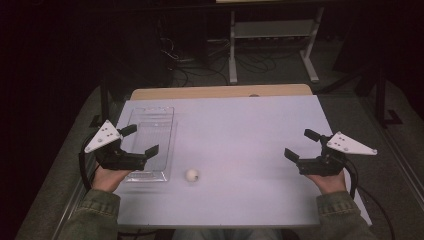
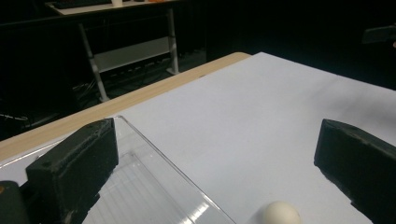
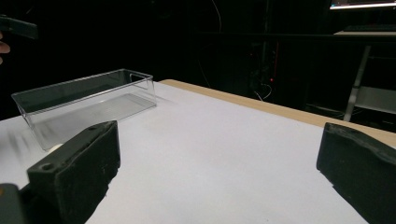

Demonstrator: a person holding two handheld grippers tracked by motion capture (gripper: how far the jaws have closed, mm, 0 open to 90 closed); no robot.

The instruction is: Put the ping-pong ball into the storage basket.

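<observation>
A clear plastic box (image 1: pixel 150 140) lies lengthwise on the left of the white table top (image 1: pixel 245 130), with nothing in it. A small white ball (image 1: pixel 192 175) rests just right of the box's near end. My left gripper (image 1: pixel 140 140) hovers open over that near end, one jaw above the box and the other beside it. In the left gripper view the box wall (image 2: pixel 163 172) and the ball (image 2: pixel 279 213) lie between the jaws of the open left gripper (image 2: pixel 217 140). My right gripper (image 1: pixel 300 144) is open at the right, above bare table. The right gripper view has the right gripper (image 3: pixel 219 144) facing the box (image 3: pixel 84 100).
A strip of wooden table edge (image 1: pixel 220 92) runs along the far side. Beyond it, on the dark floor, stand a white metal frame (image 1: pixel 272 35) and loose cables (image 1: pixel 195 65). Both forearms, in green sleeves, come in from the near edge.
</observation>
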